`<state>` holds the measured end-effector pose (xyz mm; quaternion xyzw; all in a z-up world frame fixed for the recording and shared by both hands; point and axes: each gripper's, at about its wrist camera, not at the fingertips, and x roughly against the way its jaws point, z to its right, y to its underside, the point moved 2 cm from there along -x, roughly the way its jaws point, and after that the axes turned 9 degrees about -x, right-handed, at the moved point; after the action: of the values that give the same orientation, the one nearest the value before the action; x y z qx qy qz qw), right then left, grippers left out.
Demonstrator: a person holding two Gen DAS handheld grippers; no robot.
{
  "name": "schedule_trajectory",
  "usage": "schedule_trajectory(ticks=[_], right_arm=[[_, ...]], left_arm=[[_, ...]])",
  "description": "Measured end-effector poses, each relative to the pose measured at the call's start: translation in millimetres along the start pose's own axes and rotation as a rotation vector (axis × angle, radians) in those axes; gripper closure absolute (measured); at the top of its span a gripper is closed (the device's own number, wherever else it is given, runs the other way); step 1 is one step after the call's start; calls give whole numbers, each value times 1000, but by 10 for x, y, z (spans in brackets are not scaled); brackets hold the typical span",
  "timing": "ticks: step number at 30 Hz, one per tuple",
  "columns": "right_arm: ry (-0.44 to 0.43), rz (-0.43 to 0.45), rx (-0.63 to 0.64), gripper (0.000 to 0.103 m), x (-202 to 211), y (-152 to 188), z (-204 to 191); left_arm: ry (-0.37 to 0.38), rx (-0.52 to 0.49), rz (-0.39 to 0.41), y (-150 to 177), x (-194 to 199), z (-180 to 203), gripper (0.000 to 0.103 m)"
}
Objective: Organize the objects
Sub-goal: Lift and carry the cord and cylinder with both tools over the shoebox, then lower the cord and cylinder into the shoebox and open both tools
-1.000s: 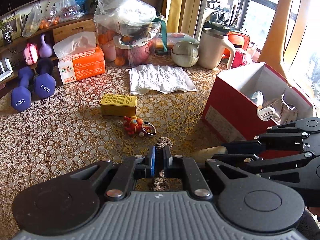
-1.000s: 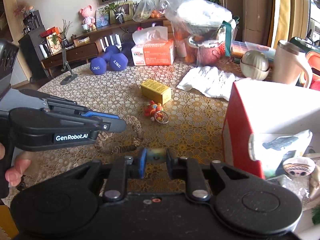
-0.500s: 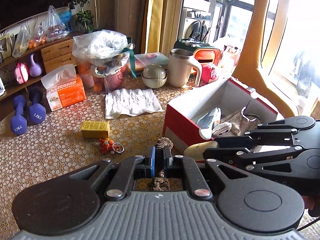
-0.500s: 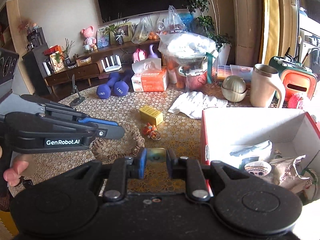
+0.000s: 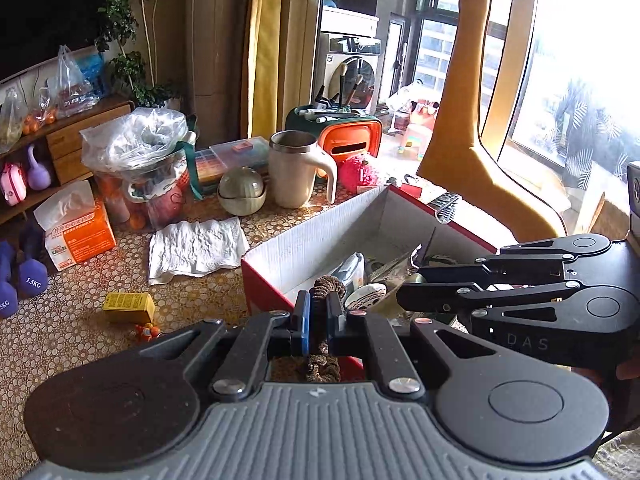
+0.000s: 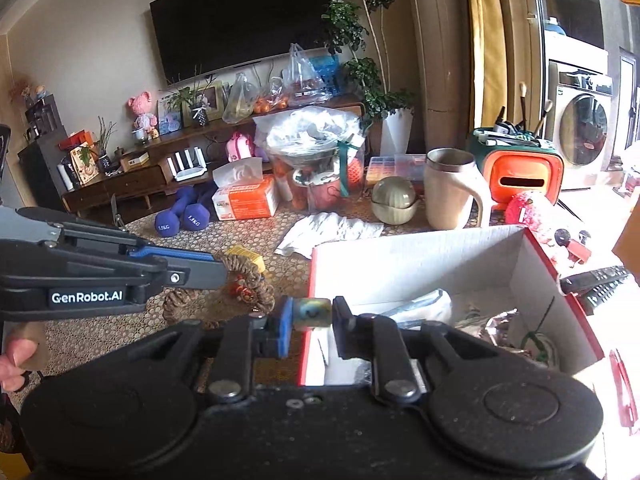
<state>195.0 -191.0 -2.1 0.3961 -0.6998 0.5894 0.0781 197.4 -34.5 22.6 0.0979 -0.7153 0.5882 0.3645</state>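
Note:
My left gripper (image 5: 317, 326) is shut on a brown braided rope loop (image 5: 328, 287) and holds it raised at the near left edge of the red box (image 5: 264, 286). In the right wrist view the left gripper (image 6: 218, 274) shows side-on with the rope loop (image 6: 256, 286) hanging from it. My right gripper (image 6: 310, 326) is shut on a small tan, rounded object (image 6: 313, 313), held over the near left corner of the red box (image 6: 310, 308). The box, white inside, holds several packets. The right gripper (image 5: 404, 298) also shows in the left wrist view over the box.
On the lace tablecloth lie a yellow box (image 5: 128, 307), a small red toy (image 5: 146, 332), a white cloth (image 5: 196, 248), a tissue box (image 5: 80, 236), purple dumbbells (image 5: 32, 276), a cream mug (image 5: 296, 174), a round lidded bowl (image 5: 241, 191) and a bagged fruit container (image 5: 140, 168).
Both grippers have risen and moved right toward the red box, each still holding its object. The rope has come up off the table.

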Motion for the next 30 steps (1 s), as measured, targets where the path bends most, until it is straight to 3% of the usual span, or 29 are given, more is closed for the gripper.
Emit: schedule_trajectory(ticks=[12,24,30], right_arm=[[90,9,-83,84,84,24,731],[143,-31,-180,84,-57,28,1347],[147,-11,-200,84,-184,-156,1477]], left_arm=[[55,-38,-44,-258,-555,497,95],[102,-42,-157,-192,-1166,753,95],[112,-27,-199,-133,-1398,729,95]])
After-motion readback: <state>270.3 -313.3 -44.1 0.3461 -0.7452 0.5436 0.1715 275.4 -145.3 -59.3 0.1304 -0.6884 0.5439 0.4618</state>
